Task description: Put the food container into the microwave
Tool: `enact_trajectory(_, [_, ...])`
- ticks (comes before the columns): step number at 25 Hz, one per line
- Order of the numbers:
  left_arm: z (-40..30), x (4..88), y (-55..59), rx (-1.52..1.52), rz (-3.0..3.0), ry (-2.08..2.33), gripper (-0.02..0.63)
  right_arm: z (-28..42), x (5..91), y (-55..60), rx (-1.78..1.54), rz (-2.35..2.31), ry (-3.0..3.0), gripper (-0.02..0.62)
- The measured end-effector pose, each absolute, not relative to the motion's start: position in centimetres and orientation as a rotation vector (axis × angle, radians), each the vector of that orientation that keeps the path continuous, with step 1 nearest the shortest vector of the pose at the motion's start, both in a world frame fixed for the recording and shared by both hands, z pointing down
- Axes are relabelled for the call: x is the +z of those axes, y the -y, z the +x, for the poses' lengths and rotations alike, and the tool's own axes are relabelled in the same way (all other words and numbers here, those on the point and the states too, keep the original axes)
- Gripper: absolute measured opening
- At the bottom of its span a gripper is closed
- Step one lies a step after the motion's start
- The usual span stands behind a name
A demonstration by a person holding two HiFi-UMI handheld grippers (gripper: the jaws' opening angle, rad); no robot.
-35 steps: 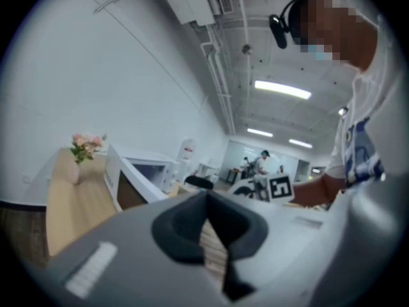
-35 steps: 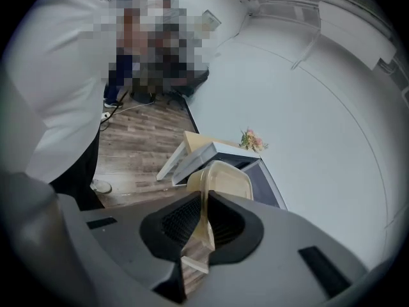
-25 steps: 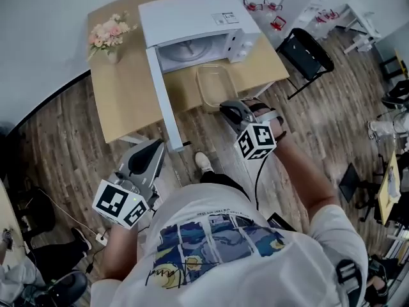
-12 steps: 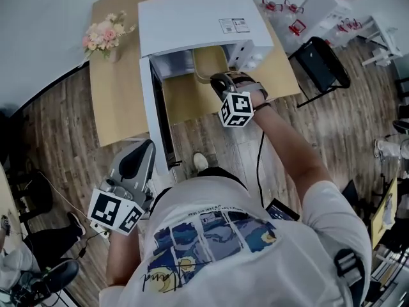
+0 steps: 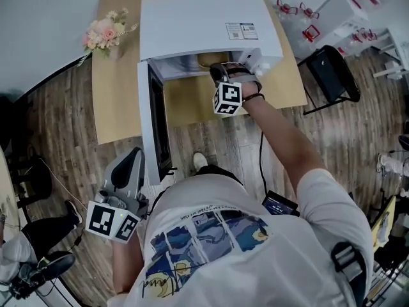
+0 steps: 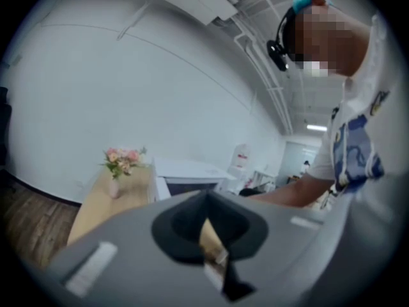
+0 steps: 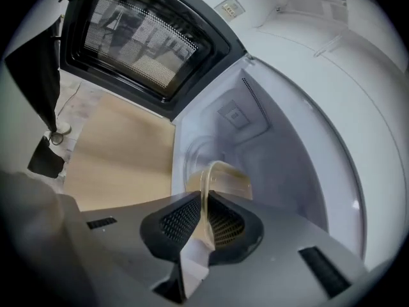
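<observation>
The white microwave stands on the wooden table with its door swung open to the left. My right gripper reaches into the opening, shut on the rim of the clear food container. In the right gripper view the container hangs inside the white cavity, its rim pinched between the jaws of the right gripper. My left gripper stays low beside the person's body, well away from the microwave. Its jaws in the left gripper view are shut with nothing in them.
A small vase of pink flowers stands on the table's left corner. The open door juts out toward the person. A black chair stands right of the table, and a cable trails from the right gripper.
My right gripper has carried the container from the table's front edge up into the microwave cavity. The left gripper has drifted a little down and left.
</observation>
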State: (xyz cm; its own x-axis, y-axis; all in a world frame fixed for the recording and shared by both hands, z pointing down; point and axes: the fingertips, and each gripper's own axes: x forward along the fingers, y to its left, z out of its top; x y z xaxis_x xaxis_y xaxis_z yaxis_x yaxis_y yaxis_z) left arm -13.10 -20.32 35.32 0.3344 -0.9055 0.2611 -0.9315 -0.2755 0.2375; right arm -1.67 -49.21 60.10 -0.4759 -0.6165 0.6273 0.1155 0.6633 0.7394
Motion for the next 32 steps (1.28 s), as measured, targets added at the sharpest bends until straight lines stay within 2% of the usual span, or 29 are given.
enact_trajectory(16, [-13.5,36.9,19.2,0.155,2.107,1.699,0.008,-4.0,62.0,52.9,-0.957,0.397,1.836,0.038])
enact_trajectory(24, [-12.6,36.8,19.7,0.205,2.141,1.663,0.008,-4.2,62.3,52.5,-0.882,0.402,1.9,0.142])
enact_trajectory(32, [-13.1,37.0,18.8,0.195,2.163,1.637,0.008,-3.7,60.4,50.7,-0.878,0.485,1.962,0.147])
